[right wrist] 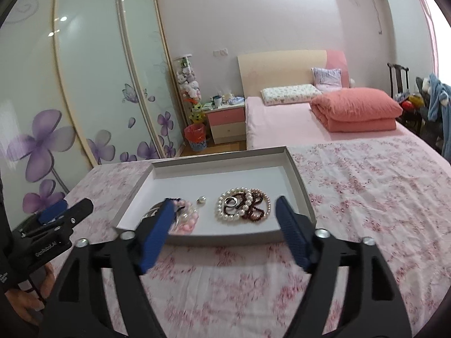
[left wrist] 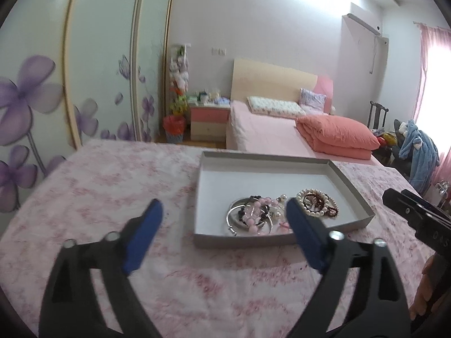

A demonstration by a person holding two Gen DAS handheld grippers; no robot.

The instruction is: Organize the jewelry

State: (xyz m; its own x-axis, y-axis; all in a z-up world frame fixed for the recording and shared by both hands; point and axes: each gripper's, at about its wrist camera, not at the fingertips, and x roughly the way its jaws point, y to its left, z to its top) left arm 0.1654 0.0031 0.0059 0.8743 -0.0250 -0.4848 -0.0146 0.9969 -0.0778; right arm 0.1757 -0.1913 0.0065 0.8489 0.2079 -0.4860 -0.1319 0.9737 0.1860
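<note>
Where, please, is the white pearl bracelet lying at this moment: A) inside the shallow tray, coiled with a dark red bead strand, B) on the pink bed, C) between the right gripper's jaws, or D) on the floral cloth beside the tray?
A: the pearl bracelet lies on the tray floor, coiled with the dark red bead strand, and both grippers are open and empty.

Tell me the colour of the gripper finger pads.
Blue pads, clearest in the right wrist view.
</note>
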